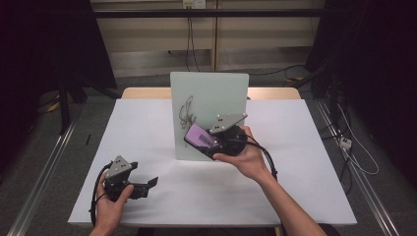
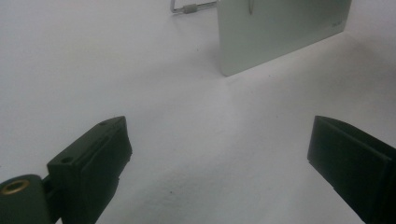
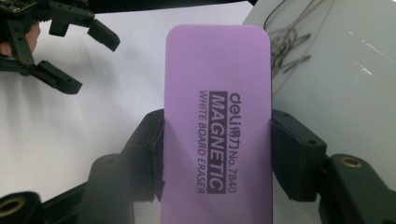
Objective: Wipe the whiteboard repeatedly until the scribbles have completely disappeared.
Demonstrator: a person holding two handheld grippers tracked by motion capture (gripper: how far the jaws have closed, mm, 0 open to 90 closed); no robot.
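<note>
Evidently the purple whiteboard eraser (image 3: pixel 217 121) is pinched across its long edges by the right claw (image 3: pixel 217 154), held up just in front of the upright whiteboard (image 1: pixel 209 98) w/ scribbles. It's judged light, foam-soft, so only moderate squeeze is needed; mid-body grip suits. Left claw (image 2: pixel 219 154) is wide open, nothing held, low over the counter (image 1: pixel 147 128).

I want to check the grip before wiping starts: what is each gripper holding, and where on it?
The right gripper clamps the purple whiteboard eraser across its long sides, near the lower half. The left gripper is open and holds nothing.
</note>
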